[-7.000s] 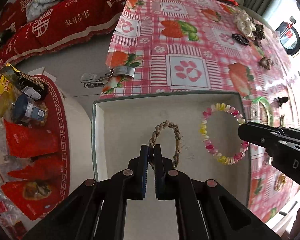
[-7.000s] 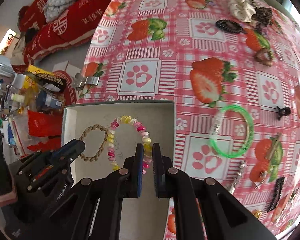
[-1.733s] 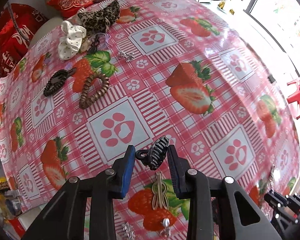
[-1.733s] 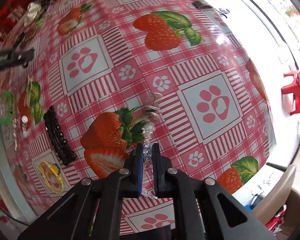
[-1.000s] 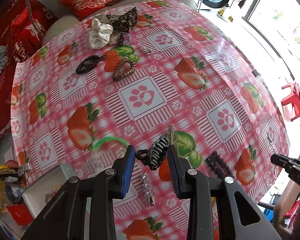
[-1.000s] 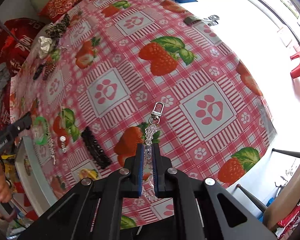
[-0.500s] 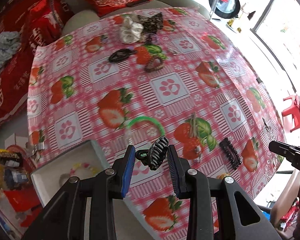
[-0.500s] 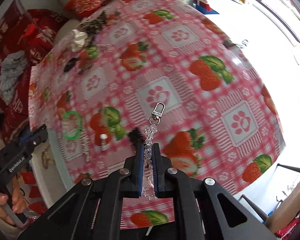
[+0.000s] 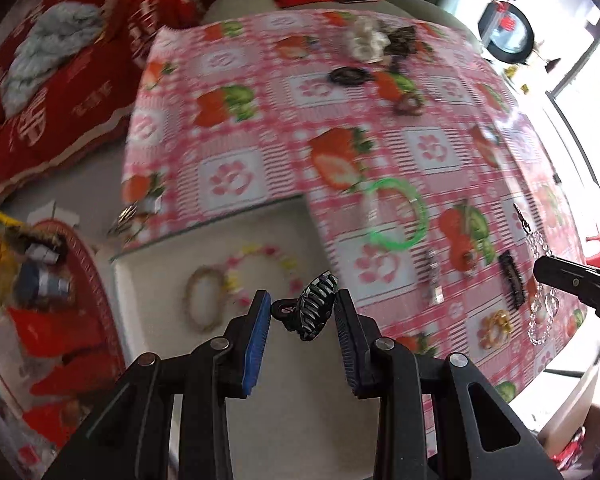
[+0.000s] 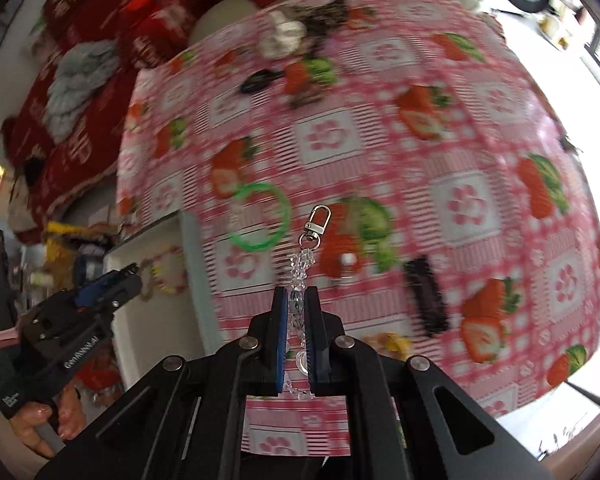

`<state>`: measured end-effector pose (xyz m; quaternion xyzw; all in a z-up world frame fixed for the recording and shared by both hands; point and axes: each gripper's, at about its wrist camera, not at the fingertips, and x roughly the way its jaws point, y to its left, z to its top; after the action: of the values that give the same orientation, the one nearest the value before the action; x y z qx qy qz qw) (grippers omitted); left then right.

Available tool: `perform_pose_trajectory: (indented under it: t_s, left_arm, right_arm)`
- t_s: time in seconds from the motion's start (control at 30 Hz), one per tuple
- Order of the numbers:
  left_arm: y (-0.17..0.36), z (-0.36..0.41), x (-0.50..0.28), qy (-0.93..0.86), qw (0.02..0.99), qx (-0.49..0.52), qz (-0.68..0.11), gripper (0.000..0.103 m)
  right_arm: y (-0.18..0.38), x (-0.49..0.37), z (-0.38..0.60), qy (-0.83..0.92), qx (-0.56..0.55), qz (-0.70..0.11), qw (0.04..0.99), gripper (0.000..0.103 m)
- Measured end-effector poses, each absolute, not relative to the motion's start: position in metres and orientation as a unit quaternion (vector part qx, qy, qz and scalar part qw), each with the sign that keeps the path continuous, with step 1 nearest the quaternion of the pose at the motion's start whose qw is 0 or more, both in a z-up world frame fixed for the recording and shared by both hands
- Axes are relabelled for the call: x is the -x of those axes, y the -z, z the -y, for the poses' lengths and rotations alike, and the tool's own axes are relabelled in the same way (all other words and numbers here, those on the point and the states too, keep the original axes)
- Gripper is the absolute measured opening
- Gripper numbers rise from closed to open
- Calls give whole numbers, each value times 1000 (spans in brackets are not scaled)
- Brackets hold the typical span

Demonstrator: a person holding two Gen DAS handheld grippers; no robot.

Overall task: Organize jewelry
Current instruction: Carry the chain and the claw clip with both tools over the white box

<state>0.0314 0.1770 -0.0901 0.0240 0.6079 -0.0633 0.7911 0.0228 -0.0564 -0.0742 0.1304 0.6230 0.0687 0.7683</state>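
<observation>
A: Left wrist: left gripper (image 9: 303,314) clamps the claw clip (image 9: 311,311) above the tray (image 9: 156,276). Likely rigid, springy; hold its body.

B: Right wrist: right gripper (image 10: 296,320) pinches the crystal chain (image 10: 300,272), clasp upward. Probably limp, slippery; grip mid-strand.

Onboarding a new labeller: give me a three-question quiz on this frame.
1. True or false: the left tongs hold a dark claw clip.
2. What do the right tongs grip? A) green bangle B) crystal chain C) scrunchie
3. How many bracelets lie in the box?

Key:
1. True.
2. B, the crystal chain; the bangle lies on the cloth.
3. Two: a braided one and a beaded one.
</observation>
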Motion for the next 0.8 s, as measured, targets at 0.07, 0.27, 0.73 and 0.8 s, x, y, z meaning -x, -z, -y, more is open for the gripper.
perform_pose_trajectory:
  t_s: [0.07,0.27,0.73,0.8]
  left_arm:
    - [94,-192,-24,50,790,-17,-611,40]
    - [109,-229,-7,17,784,-3,-621,40]
    - [157,-257,5,-14,764,8,-645,40]
    - [162,-257,4,-15,765,6,-644,40]
  right_arm:
    - [77,-24,39,-86,-123,-627,764,9]
    - [90,-25,-25,-151,-96,-643,745,9]
    - [153,-26,-118,-210,-44,-702,679,8]
    - [161,-27,-121,-209,-45,-709,672,8]
